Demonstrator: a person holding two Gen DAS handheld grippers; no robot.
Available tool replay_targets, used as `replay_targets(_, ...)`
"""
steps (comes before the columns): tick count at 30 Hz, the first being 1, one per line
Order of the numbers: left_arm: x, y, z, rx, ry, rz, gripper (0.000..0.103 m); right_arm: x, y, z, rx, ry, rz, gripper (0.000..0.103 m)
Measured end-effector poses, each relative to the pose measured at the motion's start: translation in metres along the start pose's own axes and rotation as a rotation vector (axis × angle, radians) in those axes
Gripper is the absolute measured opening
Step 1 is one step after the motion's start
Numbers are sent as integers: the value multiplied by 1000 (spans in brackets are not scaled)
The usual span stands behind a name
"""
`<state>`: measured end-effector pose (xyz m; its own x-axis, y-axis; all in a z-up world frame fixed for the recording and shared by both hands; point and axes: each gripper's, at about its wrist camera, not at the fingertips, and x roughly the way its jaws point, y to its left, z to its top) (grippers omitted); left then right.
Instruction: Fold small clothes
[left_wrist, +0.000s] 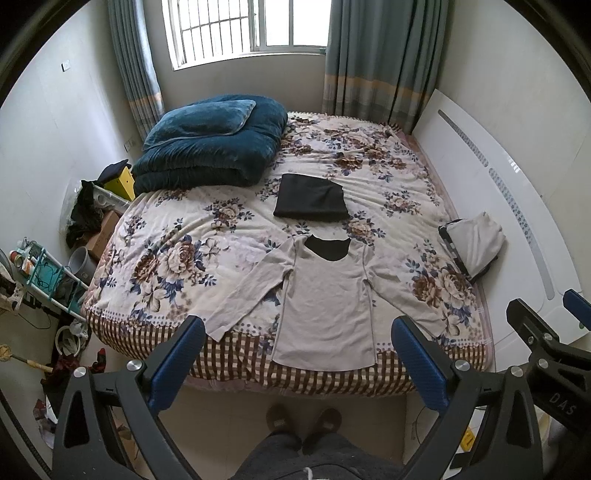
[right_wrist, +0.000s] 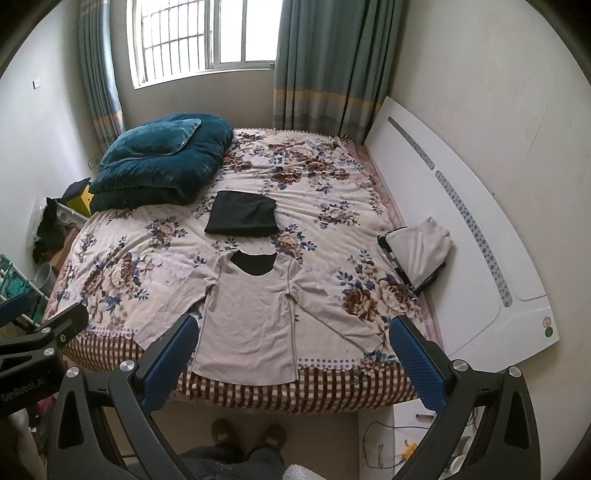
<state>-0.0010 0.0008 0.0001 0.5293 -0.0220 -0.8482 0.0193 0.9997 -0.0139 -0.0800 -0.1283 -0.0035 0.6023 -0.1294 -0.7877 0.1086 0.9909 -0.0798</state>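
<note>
Left wrist view: beige long-sleeved top (left_wrist: 325, 299) lies flat and face up at the near edge of the bed (left_wrist: 207, 373), sleeves spread to either side, hem hanging just over the edge; dark inner layer shows at the neckline. No fold started on it. Just beyond it, toward the middle of the bed, a black garment (left_wrist: 312, 199) sits as a neat rectangle, judged already folded. A pale bundle (left_wrist: 474, 249) rests at the right edge against the headboard; cannot tell whether it is folded or waiting. Blue quilt (left_wrist: 210, 147) stacked at the far left corner. Left gripper (left_wrist: 299, 363) held above the floor short of the near edge, jaws spread wide, empty, framing the top's hem. Right wrist view: same layout, top (right_wrist: 251, 314) centred on the near edge, black garment (right_wrist: 242, 214) behind it, pale bundle (right_wrist: 419, 253) at the right edge. Right gripper (right_wrist: 293, 362) also wide open, nothing held, level with its partner and not touching cloth. Judgement: one piece done, this top next, both tools poised before the first grasp.
</note>
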Motion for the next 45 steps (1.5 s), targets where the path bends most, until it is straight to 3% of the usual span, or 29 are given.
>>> replay_targets(45,-4,-5,3,-5,-18,-5,103,-8,5,3,-3,-11,0,103)
